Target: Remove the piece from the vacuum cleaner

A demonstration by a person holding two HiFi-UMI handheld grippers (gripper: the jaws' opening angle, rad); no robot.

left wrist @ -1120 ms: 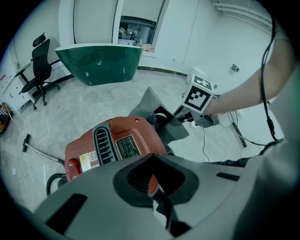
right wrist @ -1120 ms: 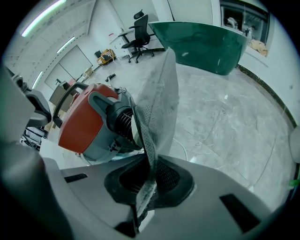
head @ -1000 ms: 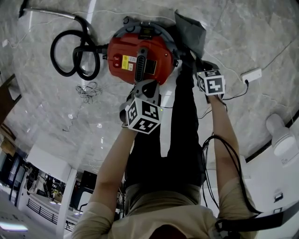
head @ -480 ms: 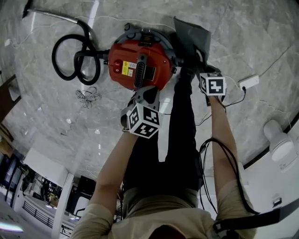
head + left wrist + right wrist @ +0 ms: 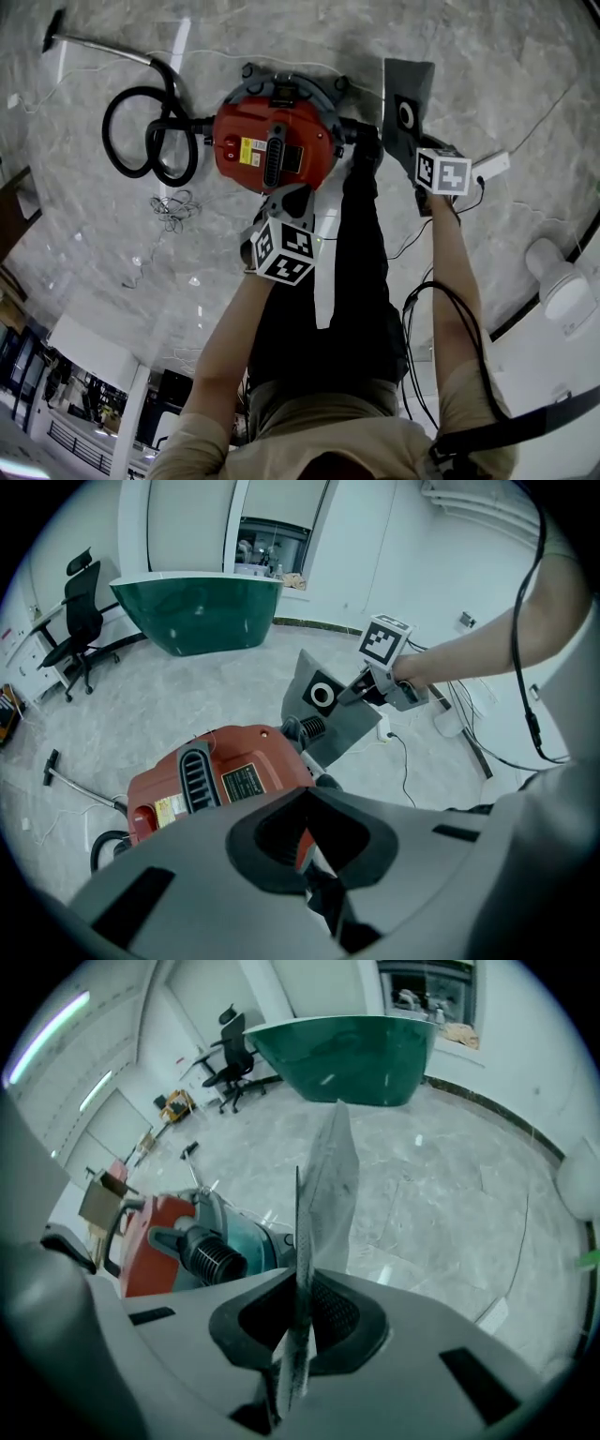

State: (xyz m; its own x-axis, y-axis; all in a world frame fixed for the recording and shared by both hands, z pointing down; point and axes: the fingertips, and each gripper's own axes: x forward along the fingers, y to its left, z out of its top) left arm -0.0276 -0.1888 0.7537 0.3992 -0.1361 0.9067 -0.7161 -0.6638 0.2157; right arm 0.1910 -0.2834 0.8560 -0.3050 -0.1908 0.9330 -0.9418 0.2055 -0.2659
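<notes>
A red canister vacuum cleaner lies on the marble floor, its ribbed inlet port bare. My right gripper is shut on the lower edge of a flat grey dust bag with a round collar hole, held in the air to the right of the vacuum and apart from it. In the right gripper view the bag stands edge-on between the jaws. My left gripper rests at the vacuum's near rim; in its own view a sliver of the red body sits between the nearly closed jaws.
The black hose coils left of the vacuum, with its metal wand beyond. A tangle of thin cable lies near it. A white power strip and cords lie at right. A green tub and an office chair stand farther off.
My right gripper has swung right and a little up with the dust bag, which now hangs clear of the vacuum and shows its collar hole. The left gripper has stayed put.
</notes>
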